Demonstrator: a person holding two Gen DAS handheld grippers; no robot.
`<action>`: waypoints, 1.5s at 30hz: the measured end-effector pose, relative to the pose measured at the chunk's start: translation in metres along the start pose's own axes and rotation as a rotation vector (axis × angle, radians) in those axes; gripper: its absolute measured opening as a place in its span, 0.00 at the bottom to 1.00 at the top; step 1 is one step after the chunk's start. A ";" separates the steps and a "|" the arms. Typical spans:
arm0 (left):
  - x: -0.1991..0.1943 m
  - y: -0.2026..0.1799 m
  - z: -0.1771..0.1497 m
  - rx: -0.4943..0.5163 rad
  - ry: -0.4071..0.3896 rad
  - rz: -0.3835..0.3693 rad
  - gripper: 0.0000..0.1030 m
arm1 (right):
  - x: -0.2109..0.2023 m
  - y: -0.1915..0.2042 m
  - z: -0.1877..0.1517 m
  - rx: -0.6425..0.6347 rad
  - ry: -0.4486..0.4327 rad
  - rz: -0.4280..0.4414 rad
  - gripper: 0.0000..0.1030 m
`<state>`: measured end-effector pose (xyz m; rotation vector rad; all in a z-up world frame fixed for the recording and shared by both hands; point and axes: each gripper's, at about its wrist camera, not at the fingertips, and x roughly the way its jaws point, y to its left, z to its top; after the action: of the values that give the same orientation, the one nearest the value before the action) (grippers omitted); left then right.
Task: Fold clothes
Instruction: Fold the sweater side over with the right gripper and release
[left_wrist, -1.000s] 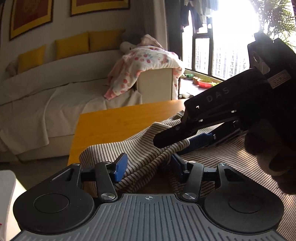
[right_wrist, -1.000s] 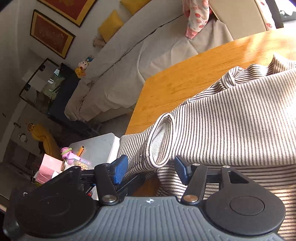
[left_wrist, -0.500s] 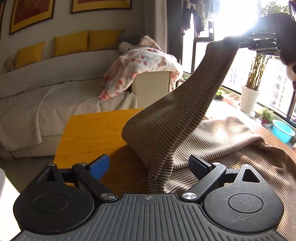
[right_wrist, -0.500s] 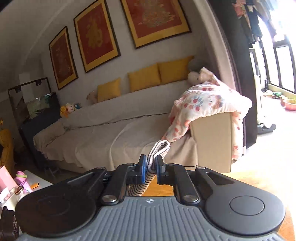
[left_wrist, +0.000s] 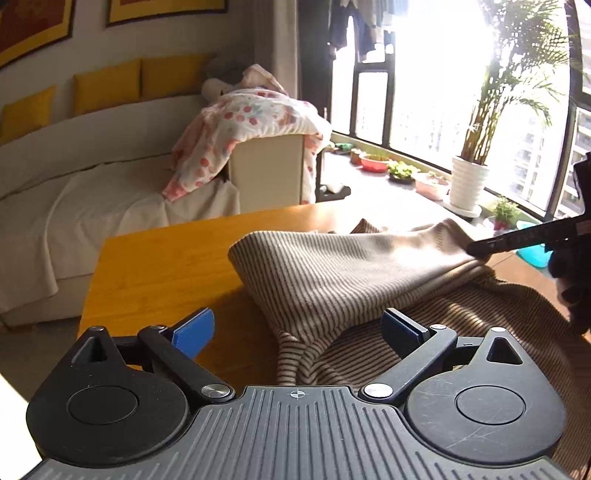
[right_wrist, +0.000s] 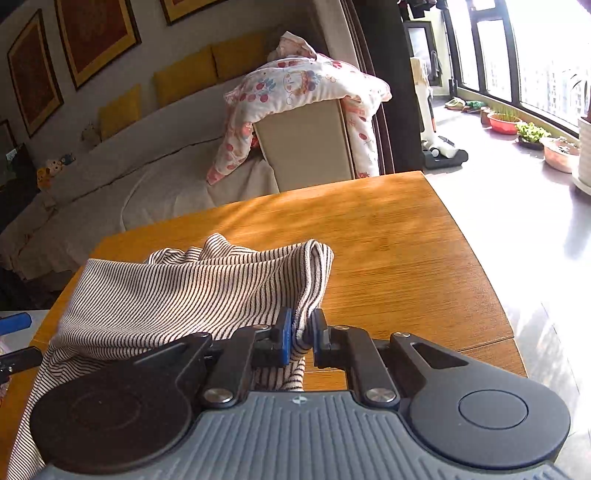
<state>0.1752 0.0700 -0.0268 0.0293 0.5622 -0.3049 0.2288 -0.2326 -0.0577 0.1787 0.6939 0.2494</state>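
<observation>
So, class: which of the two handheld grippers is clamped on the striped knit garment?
The right gripper: its jaws pinch the striped knit garment. The left gripper has just been opening, gripping nothing.

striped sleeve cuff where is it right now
Right wrist view: the striped sleeve cuff is pinched in the right tool, above the wooden table, near its right edge.
</observation>
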 end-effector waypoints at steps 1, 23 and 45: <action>0.001 0.000 0.003 -0.018 -0.003 -0.030 0.98 | 0.000 0.002 0.000 -0.023 0.004 0.000 0.10; 0.071 0.042 0.042 -0.191 0.123 -0.123 0.98 | 0.017 0.025 0.023 -0.146 0.071 0.064 0.42; 0.146 0.084 0.050 -0.329 0.226 -0.219 0.60 | 0.099 0.006 0.065 -0.020 0.196 0.212 0.42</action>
<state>0.3427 0.1043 -0.0664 -0.3212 0.8372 -0.4215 0.3435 -0.2041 -0.0681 0.2104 0.8674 0.4816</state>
